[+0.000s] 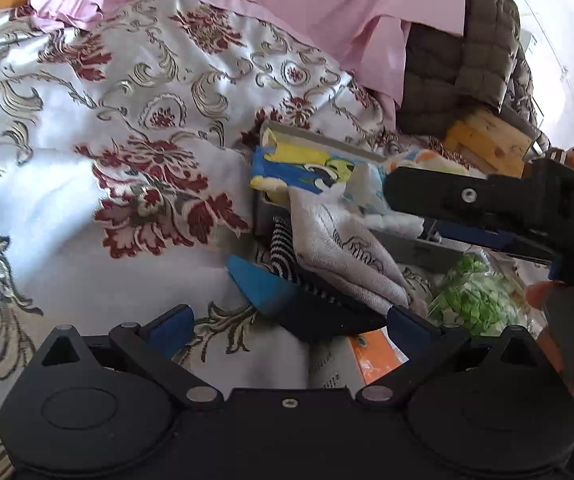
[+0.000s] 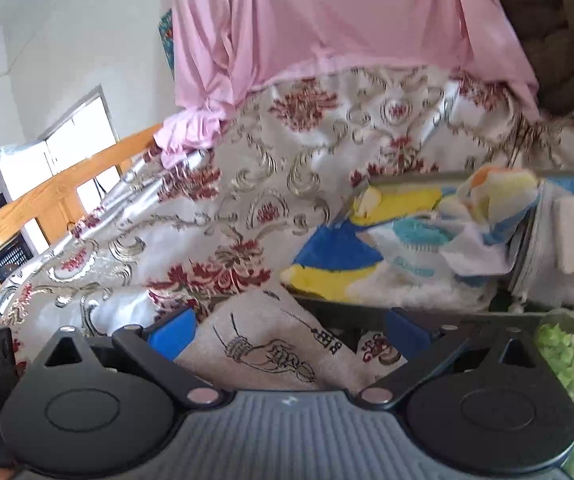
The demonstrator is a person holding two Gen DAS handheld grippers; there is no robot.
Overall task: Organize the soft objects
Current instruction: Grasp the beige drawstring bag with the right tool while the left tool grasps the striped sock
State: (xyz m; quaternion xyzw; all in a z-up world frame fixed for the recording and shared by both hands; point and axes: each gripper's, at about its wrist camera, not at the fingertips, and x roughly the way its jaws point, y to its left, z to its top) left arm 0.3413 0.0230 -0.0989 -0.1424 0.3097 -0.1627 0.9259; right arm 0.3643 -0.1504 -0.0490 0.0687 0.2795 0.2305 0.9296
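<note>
Floral bedspread (image 1: 87,160), left gripper (image 1: 311,304) fingers clamping beige cloth (image 1: 347,248), right gripper (image 1: 487,200) fingers unclear.

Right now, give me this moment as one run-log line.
left gripper: at embroidered cloth, grip unclear | right gripper: over grey bin, jaws unclear | blue-yellow towel: in grey bin | green-pieces bag: beside grey bin

Towels (image 1: 307,170) lie in a tray (image 1: 419,248) on the bedspread (image 1: 87,120).

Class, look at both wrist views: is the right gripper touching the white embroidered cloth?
Cannot tell. In the left wrist view the right gripper crosses above the white embroidered cloth, its fingertips hidden among fabrics. In the right wrist view the fingertips are out of sight.
</note>
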